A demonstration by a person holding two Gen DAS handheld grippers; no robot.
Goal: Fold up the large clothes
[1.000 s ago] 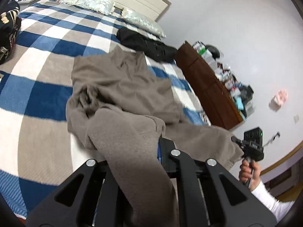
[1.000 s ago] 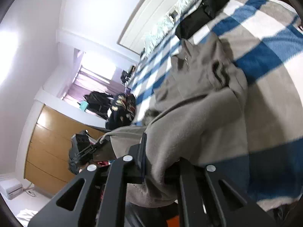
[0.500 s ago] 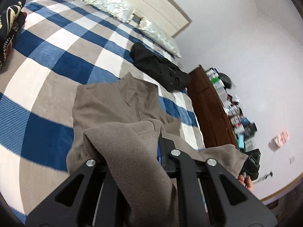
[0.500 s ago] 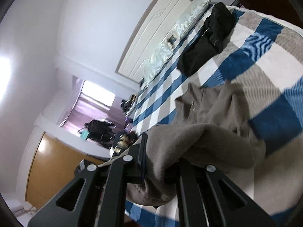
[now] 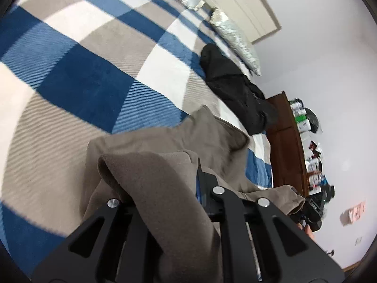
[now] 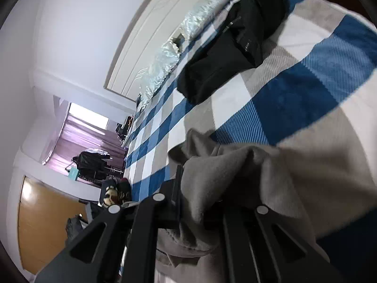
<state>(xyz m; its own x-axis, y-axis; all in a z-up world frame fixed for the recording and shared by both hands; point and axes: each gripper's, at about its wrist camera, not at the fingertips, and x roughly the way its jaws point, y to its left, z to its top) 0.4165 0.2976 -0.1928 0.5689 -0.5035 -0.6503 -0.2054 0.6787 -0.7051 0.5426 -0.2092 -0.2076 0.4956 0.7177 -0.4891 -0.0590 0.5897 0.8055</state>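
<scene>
A large taupe fleece garment (image 5: 165,155) lies on the blue, white and grey checked bedspread (image 5: 77,75). My left gripper (image 5: 169,188) is shut on a fold of the fleece, which drapes over its black fingers and hides the tips. In the right wrist view the same garment (image 6: 235,169) bunches over my right gripper (image 6: 202,188), which is shut on another edge of it. The garment's collar end (image 5: 205,120) rests flat on the bed ahead of both grippers. The right gripper's body (image 5: 313,210) shows at the left wrist view's right edge, with fingers of a hand under it.
A black garment (image 5: 233,87) lies on the bed near two silvery pillows (image 5: 238,42) and the cream headboard (image 5: 249,7). A dark wooden dresser (image 5: 287,146) with clutter stands beside the bed. A patterned dark item (image 6: 115,193), a clothes rack and an orange wardrobe (image 6: 44,219) lie towards the window.
Both grippers have swept toward the headboard, carrying the held fleece edges over the rest of the garment. Less of the garment now shows ahead; the black garment and pillows look nearer.
</scene>
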